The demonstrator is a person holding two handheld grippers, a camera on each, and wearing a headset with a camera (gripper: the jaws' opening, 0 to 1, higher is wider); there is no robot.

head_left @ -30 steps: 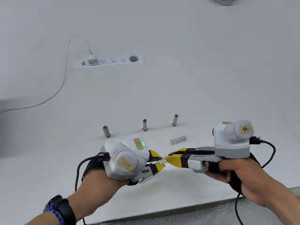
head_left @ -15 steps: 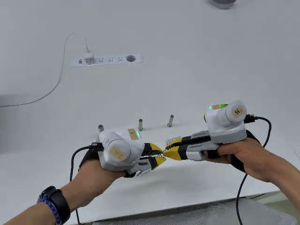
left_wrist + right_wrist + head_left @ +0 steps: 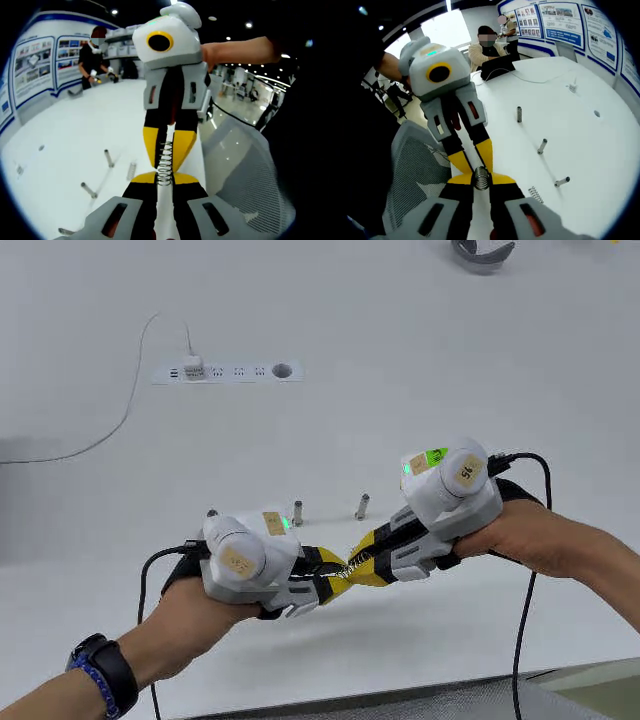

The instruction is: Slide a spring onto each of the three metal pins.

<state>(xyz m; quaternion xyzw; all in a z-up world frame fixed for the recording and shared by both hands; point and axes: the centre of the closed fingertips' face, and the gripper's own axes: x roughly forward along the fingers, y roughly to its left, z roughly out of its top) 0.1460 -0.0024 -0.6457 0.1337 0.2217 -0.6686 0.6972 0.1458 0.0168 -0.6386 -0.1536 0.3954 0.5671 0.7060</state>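
Observation:
A small steel spring [image 3: 347,566] hangs in the air between my two grippers, above the table's front. My left gripper [image 3: 337,577] is shut on one end and my right gripper [image 3: 359,561] is shut on the other, tip to tip. In the left gripper view the spring [image 3: 164,162] runs from my own jaws up into the right gripper's yellow fingers [image 3: 184,142]. The right gripper view shows it end-on [image 3: 481,178]. Two bare pins [image 3: 297,512] [image 3: 362,506] stand behind. A third pin [image 3: 519,114] carries a spring.
A loose spring [image 3: 535,194] lies on the white table [image 3: 420,400] near the pins. A power strip [image 3: 228,371] with a cable sits at the back. A mesh chair back [image 3: 240,165] stands by the table's edge. People work at a far bench.
My right gripper has risen and now tilts down toward the left one. Both stay tip to tip on the same spring. The headset view has shifted a little.

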